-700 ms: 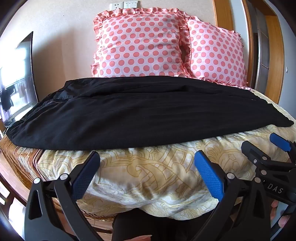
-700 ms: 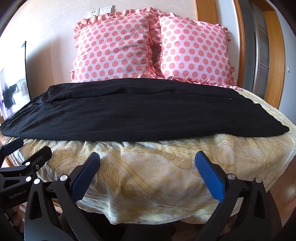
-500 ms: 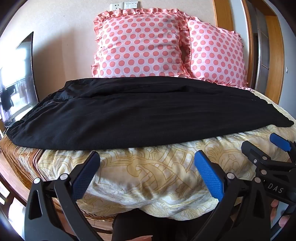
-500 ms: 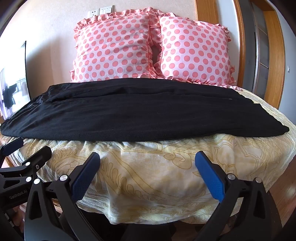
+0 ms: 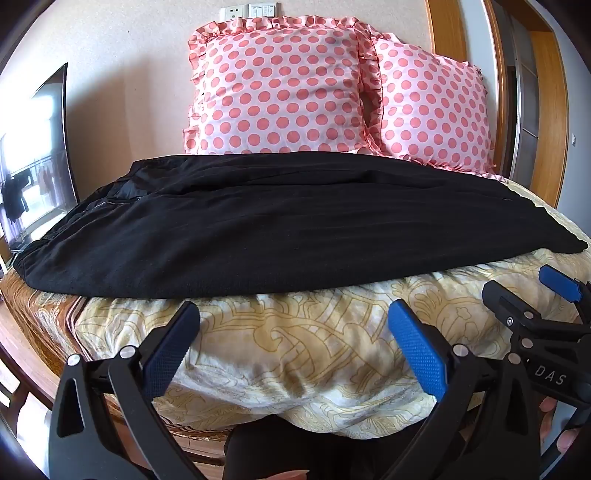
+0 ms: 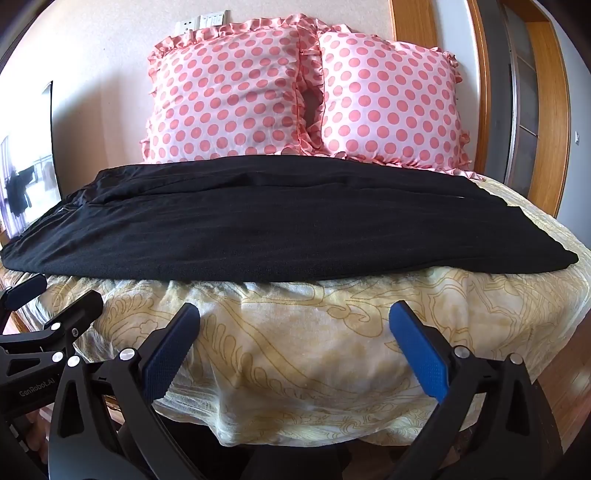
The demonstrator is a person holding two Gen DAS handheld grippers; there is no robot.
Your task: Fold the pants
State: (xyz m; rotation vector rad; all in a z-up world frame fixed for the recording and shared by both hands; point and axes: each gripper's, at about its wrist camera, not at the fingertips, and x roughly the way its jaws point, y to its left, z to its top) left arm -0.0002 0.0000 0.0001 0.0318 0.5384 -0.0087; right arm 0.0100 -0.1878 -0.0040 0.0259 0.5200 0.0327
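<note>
You're facing a bed (image 5: pixel 295 347) under a cream bedspread with gold scrollwork; the cloth bunches and droops over the near edge. Two pink polka-dot pillows, the left pillow (image 5: pixel 277 92) and the right pillow (image 5: pixel 428 107), stand against the beige wall, wall switches (image 5: pixel 249 11) above them. A dark screen (image 5: pixel 33 162) stands off the bed's left side, and a wooden door frame (image 5: pixel 546 110) is on the right.

The black pants (image 5: pixel 277 225) lie flat across the bed's width, wider end left, narrow end right (image 6: pixel 546 258). Their near edge runs just back from the bed's front edge, leaving a strip of bare spread between pants and you. The right tip sits near the bed's right side.

Your left gripper (image 5: pixel 293 343) is spread wide with nothing between the blue pads, low at the front edge, clear of the pants. Your right gripper (image 6: pixel 293 343) is equally wide, empty, also short of the fabric. The two hang side by side.
</note>
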